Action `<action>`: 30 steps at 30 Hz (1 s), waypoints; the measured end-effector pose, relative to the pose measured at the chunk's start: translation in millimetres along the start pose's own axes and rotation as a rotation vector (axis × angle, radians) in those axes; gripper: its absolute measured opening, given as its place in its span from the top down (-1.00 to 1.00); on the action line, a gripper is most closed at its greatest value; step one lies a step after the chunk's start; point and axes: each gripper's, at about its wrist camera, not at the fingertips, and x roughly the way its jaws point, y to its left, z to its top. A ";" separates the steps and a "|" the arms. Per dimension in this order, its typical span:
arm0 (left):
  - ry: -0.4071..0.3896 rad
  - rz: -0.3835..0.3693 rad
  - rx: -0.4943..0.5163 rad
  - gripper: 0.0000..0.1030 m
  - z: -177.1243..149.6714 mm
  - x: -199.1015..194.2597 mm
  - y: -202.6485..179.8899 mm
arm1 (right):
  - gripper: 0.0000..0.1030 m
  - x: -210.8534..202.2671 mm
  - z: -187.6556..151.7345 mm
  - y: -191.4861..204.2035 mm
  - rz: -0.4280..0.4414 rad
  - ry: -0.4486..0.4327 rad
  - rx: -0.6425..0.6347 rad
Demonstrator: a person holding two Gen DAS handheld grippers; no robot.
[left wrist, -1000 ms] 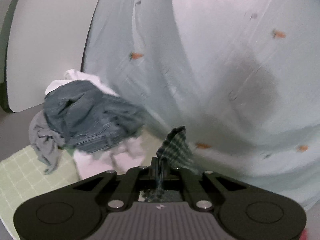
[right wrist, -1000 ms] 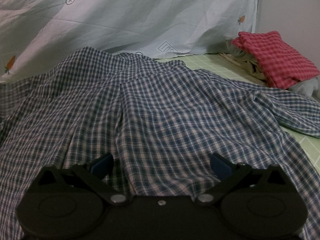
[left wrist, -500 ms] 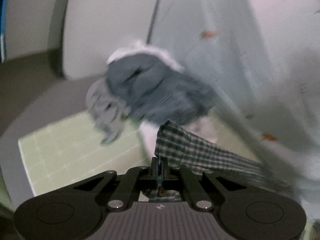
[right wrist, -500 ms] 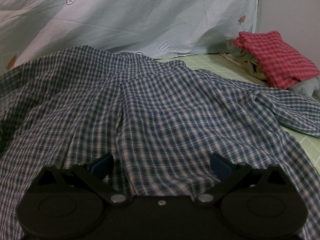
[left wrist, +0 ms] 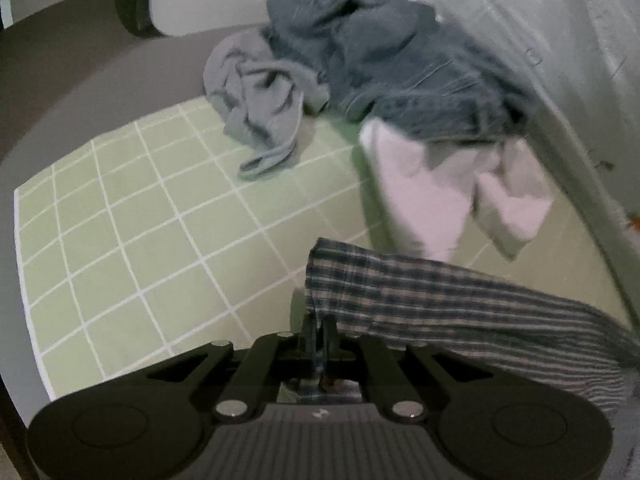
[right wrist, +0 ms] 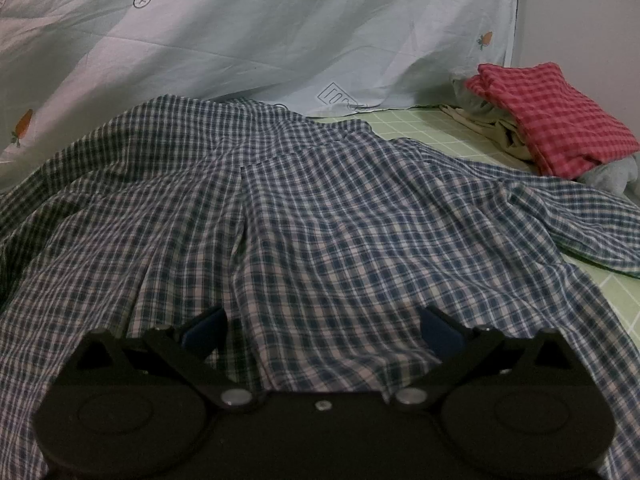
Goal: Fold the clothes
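**Plaid shirt spread out, one edge pinched by the left gripper**

A pale sheet [right wrist: 248, 40] printed with small carrots hangs across the far side of both views. Below it lies a green grid mat [left wrist: 132, 220], with bare squares showing at the left of the left wrist view and at the far right of the right wrist view.

The plaid shirt [right wrist: 320, 220] covers most of the mat in the right wrist view, spread out flat with soft wrinkles, one sleeve trailing off to the right. In the left wrist view a strip of it runs from the right edge in to the near centre.

A heap of clothes [left wrist: 380, 60] sits at the far side of the mat in the left wrist view: dark denim on top, a grey piece to its left, white cloth beneath. At the far right of the right wrist view is a folded red checked garment [right wrist: 556, 120] on top of pale folded pieces.

The left gripper [left wrist: 320, 332] has its fingers closed together on the shirt's edge. The right gripper [right wrist: 320, 328] has its fingers spread wide over the shirt, gripping nothing.
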 end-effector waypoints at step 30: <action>0.197 -0.162 0.497 -0.04 -176.8 -68.0 -66.3 | -0.03 -69.0 -23.2 -202.2 0.020 0.205 0.038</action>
